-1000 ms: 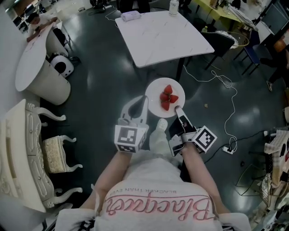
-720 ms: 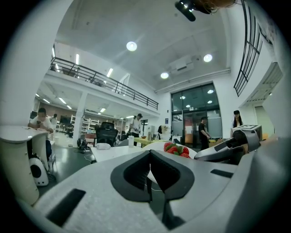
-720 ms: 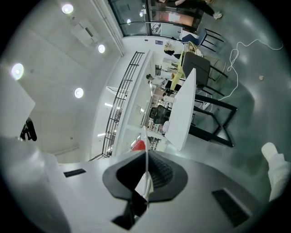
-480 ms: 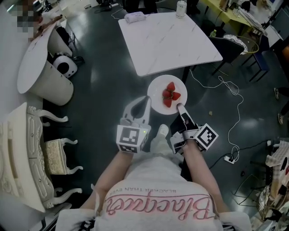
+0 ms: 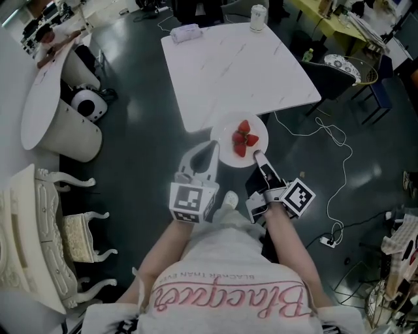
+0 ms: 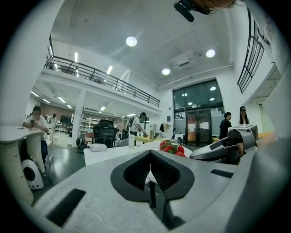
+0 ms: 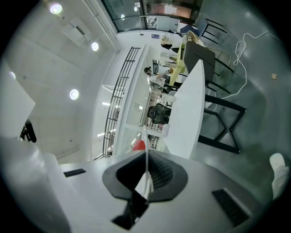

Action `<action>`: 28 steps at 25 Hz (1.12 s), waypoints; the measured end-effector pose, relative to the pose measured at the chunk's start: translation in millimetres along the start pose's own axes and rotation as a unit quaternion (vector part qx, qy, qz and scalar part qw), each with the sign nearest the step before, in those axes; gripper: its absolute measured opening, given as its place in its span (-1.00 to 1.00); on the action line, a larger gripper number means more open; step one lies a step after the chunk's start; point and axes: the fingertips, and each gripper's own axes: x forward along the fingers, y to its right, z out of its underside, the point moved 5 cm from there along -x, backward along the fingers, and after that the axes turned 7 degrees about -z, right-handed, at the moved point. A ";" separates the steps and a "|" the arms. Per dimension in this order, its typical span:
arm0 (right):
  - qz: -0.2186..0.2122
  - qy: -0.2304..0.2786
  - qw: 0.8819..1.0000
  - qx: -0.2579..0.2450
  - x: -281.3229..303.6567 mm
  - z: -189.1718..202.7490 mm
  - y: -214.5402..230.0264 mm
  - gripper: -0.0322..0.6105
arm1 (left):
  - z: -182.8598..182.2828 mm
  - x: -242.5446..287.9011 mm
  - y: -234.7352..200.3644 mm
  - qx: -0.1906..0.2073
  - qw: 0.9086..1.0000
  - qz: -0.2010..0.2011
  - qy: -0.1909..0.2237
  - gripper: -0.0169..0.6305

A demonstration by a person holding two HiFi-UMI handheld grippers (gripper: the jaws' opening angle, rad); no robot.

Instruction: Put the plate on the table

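Note:
A white plate carrying three strawberries hangs in the air between both grippers, level, right at the near edge of the white marble table. My left gripper is shut on the plate's left rim, and my right gripper is shut on its near right rim. In the left gripper view the rim shows edge-on between the jaws of the left gripper, with the strawberries and the table beyond. The right gripper view shows the right gripper pinching the thin rim, a strawberry just past it.
A cup and a small white box stand at the table's far edge. A dark chair is at its right, and a white cable runs across the floor. A round white table and an ornate white bench are at the left.
Both grippers and the plate have come closer to the marble table. The plate went from over open floor to the table's near edge.

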 end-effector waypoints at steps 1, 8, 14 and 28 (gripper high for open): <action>-0.001 0.000 1.000 0.003 6.0 -8.4 3.6 -0.86 | -1.0 10.7 0.6 0.000 1.000 -0.001 0.001 -0.93; 0.001 -0.006 1.000 0.007 43.0 -58.8 26.9 -0.86 | -3.2 77.3 1.4 -0.002 1.000 -0.016 0.003 -0.93; -0.001 -0.003 1.000 0.013 66.0 -87.8 42.0 -0.86 | -8.1 109.3 2.5 0.004 1.000 -0.023 0.013 -0.93; 0.007 -0.004 1.000 0.016 116.0 -125.2 69.1 -0.86 | -5.2 175.0 -26.3 -0.004 0.999 -0.041 0.002 -0.93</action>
